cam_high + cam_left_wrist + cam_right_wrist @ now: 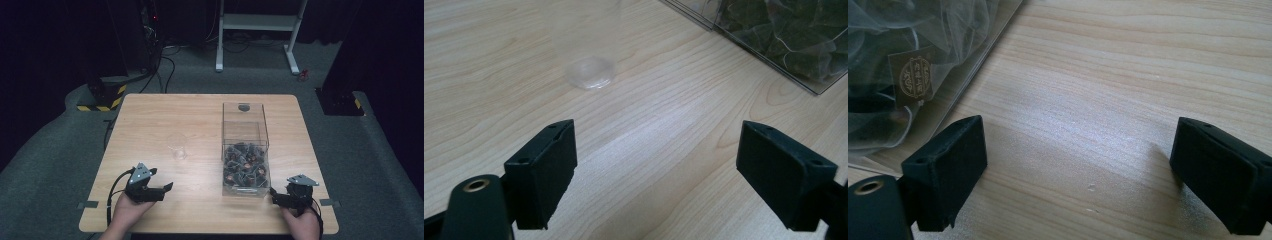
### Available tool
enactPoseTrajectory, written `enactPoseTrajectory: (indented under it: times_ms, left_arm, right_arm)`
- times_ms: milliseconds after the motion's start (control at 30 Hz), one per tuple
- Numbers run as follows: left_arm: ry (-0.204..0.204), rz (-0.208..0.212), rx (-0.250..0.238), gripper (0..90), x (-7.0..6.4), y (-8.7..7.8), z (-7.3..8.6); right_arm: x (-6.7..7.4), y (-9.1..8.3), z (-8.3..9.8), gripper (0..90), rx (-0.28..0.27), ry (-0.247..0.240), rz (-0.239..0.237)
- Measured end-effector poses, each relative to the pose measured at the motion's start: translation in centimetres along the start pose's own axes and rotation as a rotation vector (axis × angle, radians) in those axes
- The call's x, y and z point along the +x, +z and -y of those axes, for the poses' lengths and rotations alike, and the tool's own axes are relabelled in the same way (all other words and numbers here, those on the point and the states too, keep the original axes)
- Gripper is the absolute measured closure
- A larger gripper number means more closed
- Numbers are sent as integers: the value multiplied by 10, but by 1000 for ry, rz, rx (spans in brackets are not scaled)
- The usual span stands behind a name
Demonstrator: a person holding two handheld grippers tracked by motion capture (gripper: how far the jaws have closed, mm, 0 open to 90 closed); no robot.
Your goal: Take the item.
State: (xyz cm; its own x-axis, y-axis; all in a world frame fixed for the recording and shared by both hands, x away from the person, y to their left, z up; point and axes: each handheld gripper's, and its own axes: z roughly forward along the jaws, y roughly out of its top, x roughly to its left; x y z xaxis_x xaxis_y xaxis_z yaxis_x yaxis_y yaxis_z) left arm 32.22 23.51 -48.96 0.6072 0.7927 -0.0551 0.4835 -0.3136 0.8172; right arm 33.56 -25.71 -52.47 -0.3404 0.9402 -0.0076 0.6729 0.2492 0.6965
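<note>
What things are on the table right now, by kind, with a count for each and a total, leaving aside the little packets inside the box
Clear plastic cup: 1
Clear box holding dark packets (too many and too jumbled to count): 1
Handheld grippers, left gripper and right gripper, both with jaws open: 2
Total: 4

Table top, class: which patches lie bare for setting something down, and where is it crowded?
Bare: the table's far left, beyond the clear cup; the strip between cup and clear box; the near edge between left gripper and right gripper. Crowded: around the box of sachets, near the right gripper.
</note>
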Motion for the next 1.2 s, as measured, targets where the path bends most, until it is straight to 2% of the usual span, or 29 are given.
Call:
enactPoseTrajectory:
  times_ms: [133,467,733,900,1200]
  left_arm:
    - [19,0,4,174,-2,0,-5]
    - [2,16,-43,178,-7,-7,-19]
    - [16,34,-64,181,-11,-7,-28]
    - [30,32,-76,180,-13,-6,-32]
    - [27,28,-94,180,-13,-7,-38]
  right_arm:
    - [0,0,0,78,1,3,0]
    - [0,0,0,77,1,-1,-1]
    - [0,0,0,77,1,-1,-1]
    - [0,0,0,77,1,0,-2]
    - [-1,0,0,77,1,-6,-9]
